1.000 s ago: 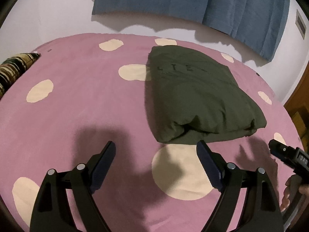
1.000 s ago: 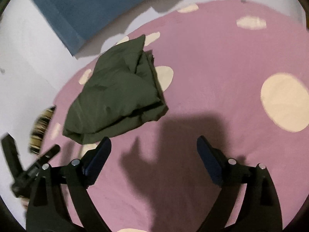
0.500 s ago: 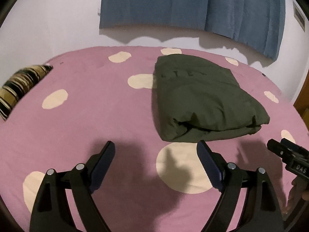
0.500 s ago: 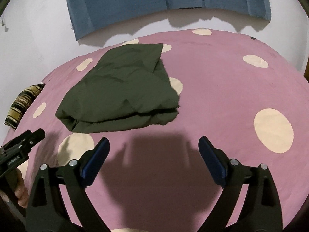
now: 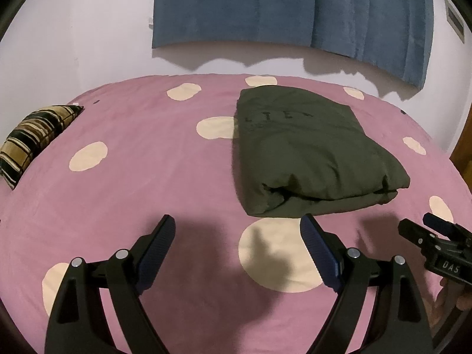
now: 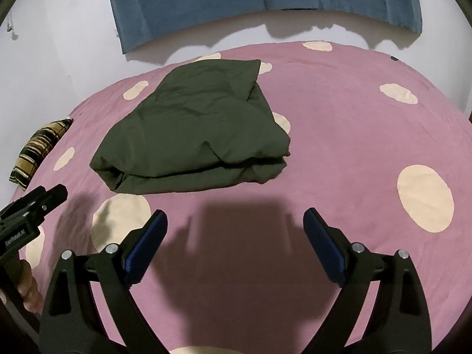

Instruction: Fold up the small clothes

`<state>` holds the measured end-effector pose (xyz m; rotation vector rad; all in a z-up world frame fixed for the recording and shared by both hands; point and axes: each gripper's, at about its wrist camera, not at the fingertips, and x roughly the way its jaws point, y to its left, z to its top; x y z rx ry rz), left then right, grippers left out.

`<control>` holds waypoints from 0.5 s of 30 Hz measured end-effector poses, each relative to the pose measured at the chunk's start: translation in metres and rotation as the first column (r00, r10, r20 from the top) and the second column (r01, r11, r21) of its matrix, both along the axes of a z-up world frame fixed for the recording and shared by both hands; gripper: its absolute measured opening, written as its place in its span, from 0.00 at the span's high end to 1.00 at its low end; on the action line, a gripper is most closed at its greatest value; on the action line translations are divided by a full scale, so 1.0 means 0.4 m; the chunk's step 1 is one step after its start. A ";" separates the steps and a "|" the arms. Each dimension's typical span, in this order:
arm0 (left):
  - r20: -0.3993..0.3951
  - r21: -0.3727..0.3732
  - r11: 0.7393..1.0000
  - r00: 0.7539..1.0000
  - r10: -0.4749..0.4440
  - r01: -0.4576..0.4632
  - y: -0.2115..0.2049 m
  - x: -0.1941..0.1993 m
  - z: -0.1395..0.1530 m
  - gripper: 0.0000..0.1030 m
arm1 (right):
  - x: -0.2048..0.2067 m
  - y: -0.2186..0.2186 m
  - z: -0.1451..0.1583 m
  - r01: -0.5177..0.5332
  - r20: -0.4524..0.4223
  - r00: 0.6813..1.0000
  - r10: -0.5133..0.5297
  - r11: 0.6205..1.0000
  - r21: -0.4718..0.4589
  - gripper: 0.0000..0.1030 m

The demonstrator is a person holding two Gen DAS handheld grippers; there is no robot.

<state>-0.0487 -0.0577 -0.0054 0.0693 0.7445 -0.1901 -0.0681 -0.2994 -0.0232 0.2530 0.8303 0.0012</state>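
Note:
A dark olive garment lies folded into a thick rectangle on the pink bed sheet with cream dots. It also shows in the right wrist view. My left gripper is open and empty, held above the sheet in front of the garment's near left corner. My right gripper is open and empty, in front of the garment's near edge. Each gripper shows at the edge of the other's view: the right one and the left one.
A striped brown and black pillow lies at the bed's left edge. A blue cloth hangs on the white wall behind the bed. A wooden edge shows at far right.
Both grippers have pulled back and risen away from the folded garment, staying open. The right wrist view has swung level. The garment has not moved.

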 end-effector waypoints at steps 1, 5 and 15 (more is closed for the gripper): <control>0.000 0.005 1.000 1.000 0.000 0.000 -0.003 0.000 -0.001 0.17 | 0.001 0.000 -0.001 -0.001 -0.002 1.000 0.001 1.000 0.001 0.10; -0.003 0.013 1.000 1.000 -0.007 0.007 -0.007 -0.002 -0.003 0.17 | 0.003 0.006 -0.006 -0.006 -0.014 1.000 0.006 1.000 0.003 0.10; -0.007 0.019 1.000 1.000 -0.006 0.006 -0.009 -0.006 -0.005 0.17 | 0.000 0.012 -0.009 -0.005 -0.017 1.000 0.005 1.000 0.002 0.10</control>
